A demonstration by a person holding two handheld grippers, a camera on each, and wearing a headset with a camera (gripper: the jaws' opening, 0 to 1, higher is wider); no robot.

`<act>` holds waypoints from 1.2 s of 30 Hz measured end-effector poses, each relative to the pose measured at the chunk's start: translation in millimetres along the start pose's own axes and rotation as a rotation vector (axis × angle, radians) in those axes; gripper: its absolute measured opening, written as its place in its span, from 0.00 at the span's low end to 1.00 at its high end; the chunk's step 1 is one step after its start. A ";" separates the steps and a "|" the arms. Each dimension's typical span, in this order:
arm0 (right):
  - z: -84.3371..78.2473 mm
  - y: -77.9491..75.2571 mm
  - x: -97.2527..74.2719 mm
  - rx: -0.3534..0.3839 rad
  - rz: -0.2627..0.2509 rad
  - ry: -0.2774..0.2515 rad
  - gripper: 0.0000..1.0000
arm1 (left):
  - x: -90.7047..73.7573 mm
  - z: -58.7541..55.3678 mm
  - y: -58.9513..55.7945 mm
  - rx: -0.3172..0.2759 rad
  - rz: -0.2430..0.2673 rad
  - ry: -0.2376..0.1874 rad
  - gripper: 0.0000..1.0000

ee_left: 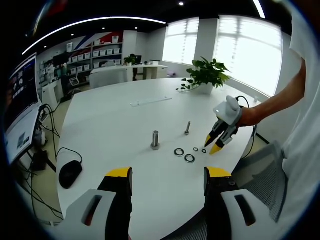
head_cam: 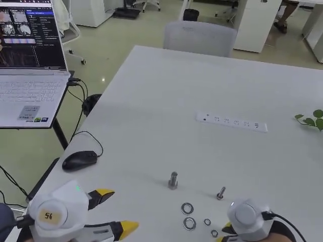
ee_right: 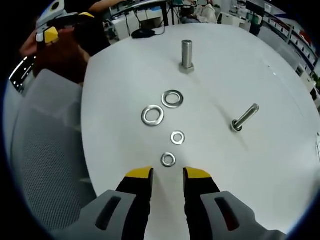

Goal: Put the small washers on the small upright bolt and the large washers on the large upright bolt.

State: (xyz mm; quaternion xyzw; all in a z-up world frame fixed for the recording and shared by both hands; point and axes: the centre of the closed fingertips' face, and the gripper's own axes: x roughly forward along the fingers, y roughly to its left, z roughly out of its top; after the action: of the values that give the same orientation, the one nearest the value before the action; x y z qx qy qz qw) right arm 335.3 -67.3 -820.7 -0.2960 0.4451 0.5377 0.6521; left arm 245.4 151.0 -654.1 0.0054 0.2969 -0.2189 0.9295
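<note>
Small washers (ee_right: 177, 137) and large washers (ee_right: 152, 115) are all lying flat on the white table (head_cam: 176, 101), two of each, none on a bolt yet. The big pair sits just beside each other, and the little pair is a bit closer to the person. The large bolt (ee_right: 186, 55) stands upright on its head just past the big pair. The small bolt (ee_right: 244, 118) is on its head too, off to the right and apart from everything.

The right gripper (ee_right: 168, 174) has its jaws only a little apart with nothing in them, and the nearer small washer sits right ahead of the gap. The left gripper (ee_left: 168, 172) is spread wide and empty, well off to the left of the washers. A black mouse (head_cam: 79, 160) and a laptop (head_cam: 30, 75) sit farther out that way, and a power strip (head_cam: 231, 121) lies beyond the bolts.
</note>
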 end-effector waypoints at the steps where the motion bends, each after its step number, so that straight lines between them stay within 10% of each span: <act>1: -0.1 -0.2 0.5 -0.004 0.000 0.002 0.26 | -0.3 0.1 0.0 0.000 0.001 0.000 0.57; 36: -1.6 -5.5 -1.3 -0.140 0.025 0.034 0.26 | 2.0 -3.1 -3.0 -0.003 -0.010 0.007 0.57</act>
State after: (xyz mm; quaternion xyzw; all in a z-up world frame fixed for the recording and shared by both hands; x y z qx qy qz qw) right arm 340.2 -70.6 -820.7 -0.3445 0.4209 0.5704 0.6154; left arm 243.9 147.9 -657.4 0.0033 0.3004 -0.2230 0.9274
